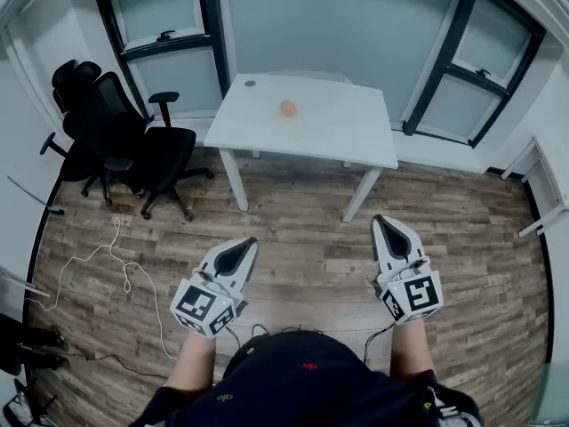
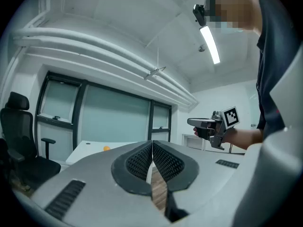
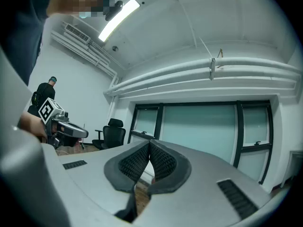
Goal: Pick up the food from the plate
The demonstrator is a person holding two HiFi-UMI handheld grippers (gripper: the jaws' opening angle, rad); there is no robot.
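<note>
A small orange piece of food [image 1: 288, 108] lies on the white table [image 1: 338, 127] far ahead; I cannot make out a plate under it. The left gripper view shows the same food [image 2: 107, 148] as a speck on the distant table top. My left gripper [image 1: 245, 244] and right gripper [image 1: 385, 222] are held low over the wooden floor, well short of the table. The left gripper's [image 2: 152, 144] jaws are shut with nothing between them. On the right gripper [image 3: 149, 144] the jaws are likewise shut and empty. Each gripper view shows the other gripper [image 2: 208, 124] [image 3: 64, 126] held in a hand.
Two black office chairs [image 1: 116, 132] stand left of the table. A white cable [image 1: 116, 265] trails over the floor at left. Another white desk [image 1: 544, 185] juts in at the right edge. A small dark round thing [image 1: 250, 84] lies at the table's back left.
</note>
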